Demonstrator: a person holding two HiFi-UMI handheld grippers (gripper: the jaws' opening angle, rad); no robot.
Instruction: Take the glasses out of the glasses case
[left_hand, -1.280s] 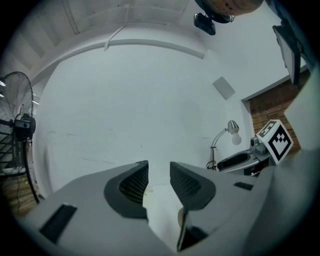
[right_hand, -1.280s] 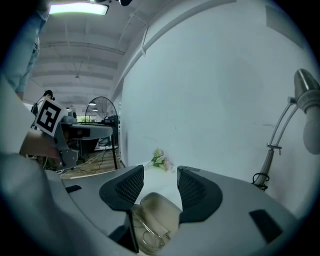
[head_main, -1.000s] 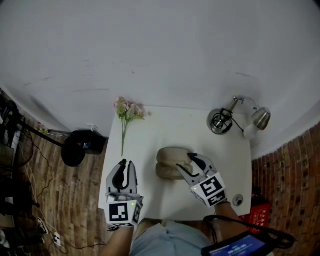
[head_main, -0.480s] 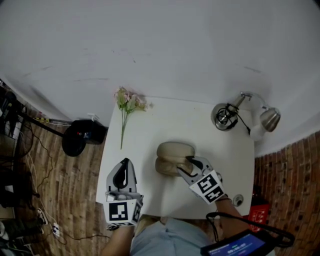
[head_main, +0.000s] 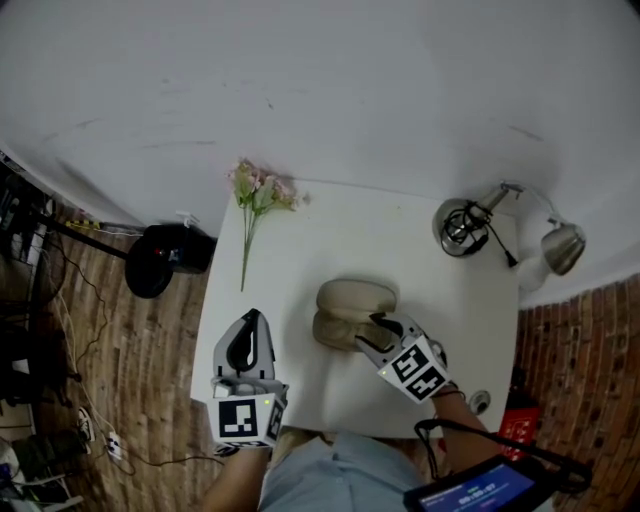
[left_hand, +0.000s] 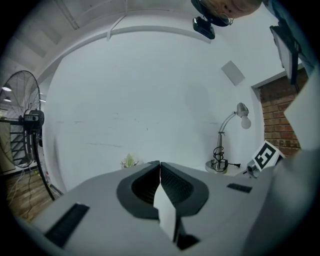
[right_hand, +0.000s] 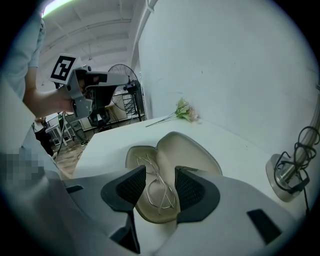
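An open beige glasses case (head_main: 348, 312) lies on the white table (head_main: 300, 260), its lid (right_hand: 187, 150) tipped back. Thin wire-framed glasses (right_hand: 159, 186) rest in its lower half. My right gripper (head_main: 372, 328) is low over the case and has just been closing its jaws. In the right gripper view that gripper (right_hand: 160, 181) straddles the glasses, its pads standing clear of the frame on both sides. My left gripper (head_main: 252, 322) hovers at the table's left front edge, away from the case. Seen in its own view, the left gripper (left_hand: 160, 172) is shut with nothing between its jaws.
A flower sprig (head_main: 255, 200) lies at the table's back left. A desk lamp (head_main: 468, 225) with a coiled cord stands at the back right. A floor fan (head_main: 160, 275) sits left of the table on the wood floor. A small round object (head_main: 480, 401) is by the front right corner.
My right gripper has sunk toward the case and tilted down over the glasses, its jaws narrower. The left gripper's jaws have gone from slightly apart to shut.
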